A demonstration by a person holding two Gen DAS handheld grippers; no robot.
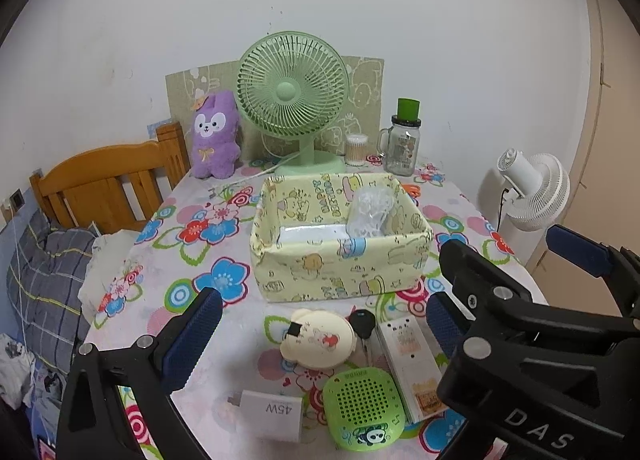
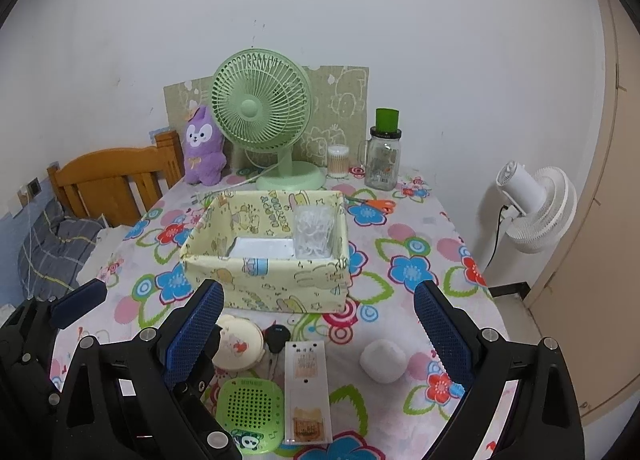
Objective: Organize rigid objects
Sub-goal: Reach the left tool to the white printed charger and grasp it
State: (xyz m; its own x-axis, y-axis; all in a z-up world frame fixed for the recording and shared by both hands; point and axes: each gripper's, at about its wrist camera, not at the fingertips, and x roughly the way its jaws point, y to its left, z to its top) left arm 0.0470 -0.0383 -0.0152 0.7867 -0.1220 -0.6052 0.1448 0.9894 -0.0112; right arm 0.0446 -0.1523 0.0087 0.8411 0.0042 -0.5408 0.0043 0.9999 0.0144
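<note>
Rigid objects (image 2: 306, 388) are lying on the counter (image 2: 400, 228) just before the yellow box (image 2: 264, 280); we are hovering both grippers, left (image 1: 320, 344) and right (image 2: 316, 336), fingers spread and empty, probably choosing a first pick.

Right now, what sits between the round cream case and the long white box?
A black key fob, touching the cream case on one side, with the white box just beyond. Both wrist views show it.

charger (image 1: 272, 414) plug hidden, speaker (image 2: 250, 416) partly covered
</note>
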